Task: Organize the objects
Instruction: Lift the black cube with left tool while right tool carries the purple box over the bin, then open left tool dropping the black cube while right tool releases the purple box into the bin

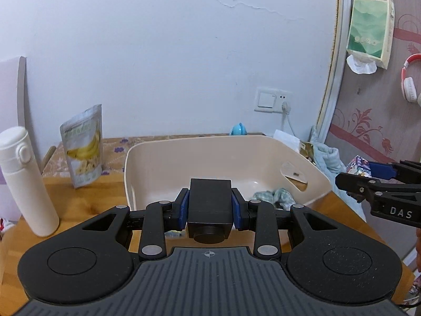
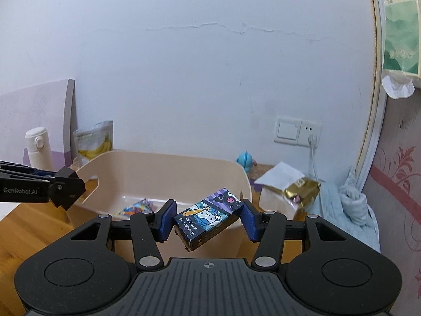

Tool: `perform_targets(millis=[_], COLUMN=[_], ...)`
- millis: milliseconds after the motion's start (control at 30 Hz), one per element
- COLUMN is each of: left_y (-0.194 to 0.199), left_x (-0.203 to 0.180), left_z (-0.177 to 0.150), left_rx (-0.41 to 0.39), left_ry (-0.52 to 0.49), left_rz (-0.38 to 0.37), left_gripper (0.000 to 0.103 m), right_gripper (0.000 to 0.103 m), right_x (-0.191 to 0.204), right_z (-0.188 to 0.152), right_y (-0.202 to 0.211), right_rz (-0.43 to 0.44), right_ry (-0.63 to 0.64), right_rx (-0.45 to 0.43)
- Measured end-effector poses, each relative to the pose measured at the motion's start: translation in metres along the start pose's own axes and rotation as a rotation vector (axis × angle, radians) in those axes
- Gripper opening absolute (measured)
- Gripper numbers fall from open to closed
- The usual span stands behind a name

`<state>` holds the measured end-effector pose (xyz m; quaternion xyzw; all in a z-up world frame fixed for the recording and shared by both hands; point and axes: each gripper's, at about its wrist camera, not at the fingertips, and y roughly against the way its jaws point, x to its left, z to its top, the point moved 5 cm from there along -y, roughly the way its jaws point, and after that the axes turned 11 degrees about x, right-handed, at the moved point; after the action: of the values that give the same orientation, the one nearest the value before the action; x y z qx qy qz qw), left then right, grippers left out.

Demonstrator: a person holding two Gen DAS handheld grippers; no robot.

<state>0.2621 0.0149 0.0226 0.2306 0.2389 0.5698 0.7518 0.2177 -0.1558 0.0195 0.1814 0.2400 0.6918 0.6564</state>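
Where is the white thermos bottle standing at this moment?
The white thermos bottle stands upright on the wooden table at the far left of the left wrist view, beside the banana chips bag, left of the beige bin.

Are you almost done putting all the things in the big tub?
Partly. Done: the beige tub already holds a crumpled cloth and a colourful packet. In hand: the left gripper is shut on a black box, and the right gripper on a cartoon-printed box, both near the tub. Left outside: white bottle, banana chips bag, gold packet.
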Motion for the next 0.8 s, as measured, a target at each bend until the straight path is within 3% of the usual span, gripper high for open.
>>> perform_targets(millis=[200, 800], left_y=[-0.025, -0.106], left_x=[0.003, 0.015], left_z=[0.009, 0.009], left_rx=[0.013, 0.166], left_ry=[-0.007, -0.016], left_rz=[0.018, 0.057], left_gripper=[0.033, 0.033], right_gripper=[0.05, 0.05], right_x=[0.004, 0.031], right_z=[0.01, 0.021], right_y=[-0.015, -0.088], right_rz=[0.001, 0.002], right_ry=[0.011, 0.103], right_rx=[0.003, 0.107])
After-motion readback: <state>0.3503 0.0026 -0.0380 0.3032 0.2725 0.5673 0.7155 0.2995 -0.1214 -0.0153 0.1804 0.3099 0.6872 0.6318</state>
